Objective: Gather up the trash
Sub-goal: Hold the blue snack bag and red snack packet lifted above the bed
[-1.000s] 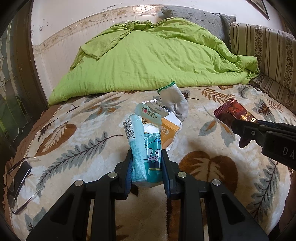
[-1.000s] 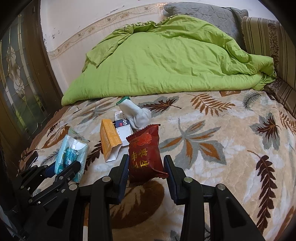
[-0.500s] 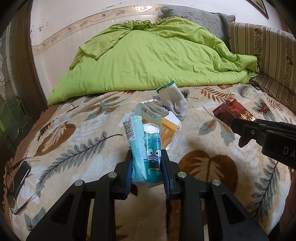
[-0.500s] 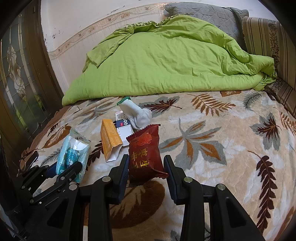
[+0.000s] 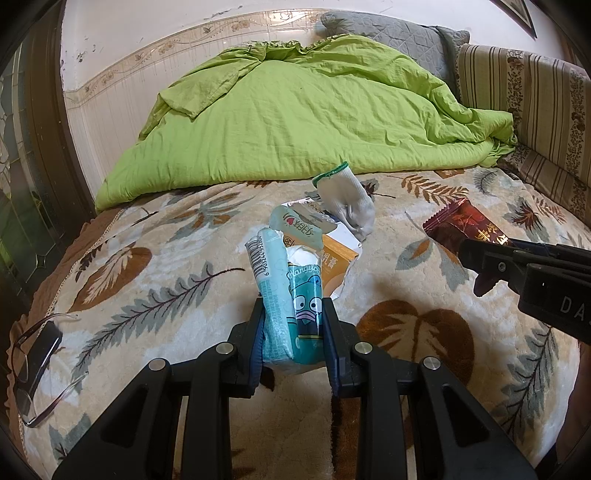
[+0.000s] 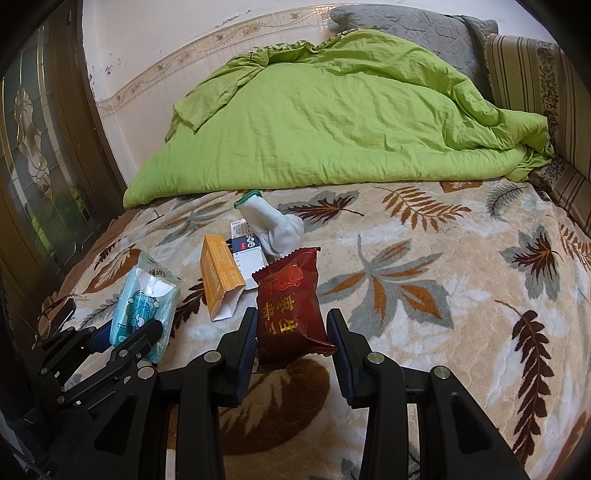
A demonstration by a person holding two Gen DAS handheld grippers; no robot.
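The bed blanket [image 6: 461,295] is cream, patterned with brown, rust and grey-green leaves. At the far side lies a bright lime-green quilt [image 6: 332,122], with a grey quilted pillow [image 6: 413,26] behind it and a beige-and-brown striped cushion [image 6: 532,74] at the far right. The tissue pack [image 5: 291,291] is teal with a cartoon face and a white barcode strip. The snack wrapper [image 6: 291,299] is dark red (gold characters, a red rose). The carton [image 6: 219,277] is orange, the glove [image 6: 273,225] grey-white with a green cuff.

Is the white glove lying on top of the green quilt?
No, the white glove lies on the leaf-patterned blanket, in front of the green quilt, beside the small boxes.
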